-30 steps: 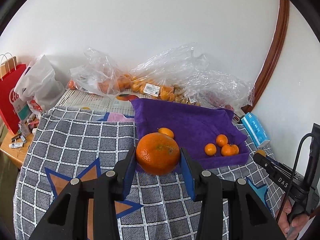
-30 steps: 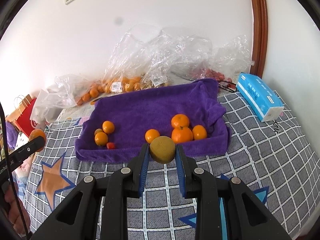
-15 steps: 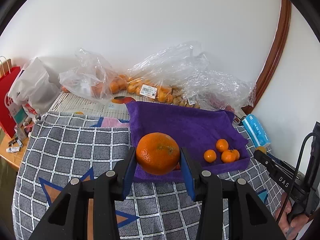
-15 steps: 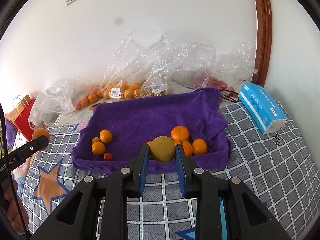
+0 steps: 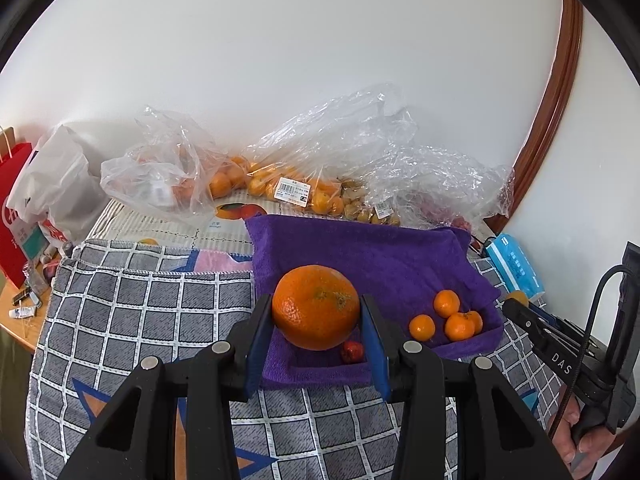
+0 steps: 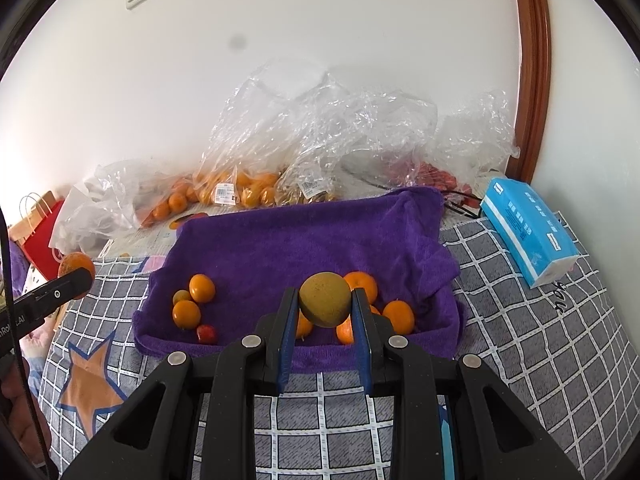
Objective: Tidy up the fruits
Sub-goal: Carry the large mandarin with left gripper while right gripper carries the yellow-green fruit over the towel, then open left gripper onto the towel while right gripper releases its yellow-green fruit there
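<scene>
Left wrist view showed the left tool point(image 5: 316, 316) clamped on a large orange point(image 5: 316, 307), its blue pads pressing the fruit at 9 and 3 o'clock. The orange hung above the near edge of the purple towel point(image 5: 360, 256), with a small red fruit point(image 5: 352, 352) on the towel just below it at 5 o'clock. A cluster of small oranges point(image 5: 452, 318) lay on the towel at 3 o'clock of the held orange, apart from it. In the right wrist view, the right tool point(image 6: 325, 308) gripped a dull yellow-green fruit point(image 6: 325, 299) between narrow jaws, over the towel's near right part. Small oranges sat right behind and beside that fruit; another group point(image 6: 192, 302) lay at 9 o'clock. Clear plastic bags of fruit point(image 6: 240, 188) stood at 12 o'clock against the wall. A blue tissue pack point(image 6: 528, 232) lay at 2 o'clock on the checked cloth point(image 6: 540, 344).
</scene>
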`<state>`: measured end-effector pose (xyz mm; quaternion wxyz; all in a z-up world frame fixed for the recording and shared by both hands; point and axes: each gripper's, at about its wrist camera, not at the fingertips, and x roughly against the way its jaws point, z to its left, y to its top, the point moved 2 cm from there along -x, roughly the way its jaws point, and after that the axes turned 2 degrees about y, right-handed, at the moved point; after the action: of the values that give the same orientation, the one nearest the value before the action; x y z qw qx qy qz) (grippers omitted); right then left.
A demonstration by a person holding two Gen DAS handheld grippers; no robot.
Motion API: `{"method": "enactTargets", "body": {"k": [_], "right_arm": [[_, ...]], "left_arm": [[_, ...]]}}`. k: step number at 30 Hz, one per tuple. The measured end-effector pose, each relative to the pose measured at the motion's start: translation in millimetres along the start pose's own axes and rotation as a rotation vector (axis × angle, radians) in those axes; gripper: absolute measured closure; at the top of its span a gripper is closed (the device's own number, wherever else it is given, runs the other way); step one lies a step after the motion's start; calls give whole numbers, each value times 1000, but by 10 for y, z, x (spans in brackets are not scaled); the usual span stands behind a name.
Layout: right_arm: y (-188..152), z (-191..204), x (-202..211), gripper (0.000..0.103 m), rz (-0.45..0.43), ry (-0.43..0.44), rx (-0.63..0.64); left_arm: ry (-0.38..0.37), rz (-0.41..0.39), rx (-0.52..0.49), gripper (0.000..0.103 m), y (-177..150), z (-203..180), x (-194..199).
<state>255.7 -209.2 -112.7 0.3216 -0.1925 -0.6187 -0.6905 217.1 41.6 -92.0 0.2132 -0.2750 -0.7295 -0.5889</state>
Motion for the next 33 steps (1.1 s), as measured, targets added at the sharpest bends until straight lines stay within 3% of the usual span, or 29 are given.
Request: {"method": "enactTargets", "body": {"k": [17, 33], "right_arm": [[194, -50, -325, 77, -15, -6, 17], [285, -438, -569, 77, -24, -71, -19]], "left_arm": [[-5, 33, -4, 63, 128, -1, -396], [60, 58, 50, 63, 163, 425, -618]]}}
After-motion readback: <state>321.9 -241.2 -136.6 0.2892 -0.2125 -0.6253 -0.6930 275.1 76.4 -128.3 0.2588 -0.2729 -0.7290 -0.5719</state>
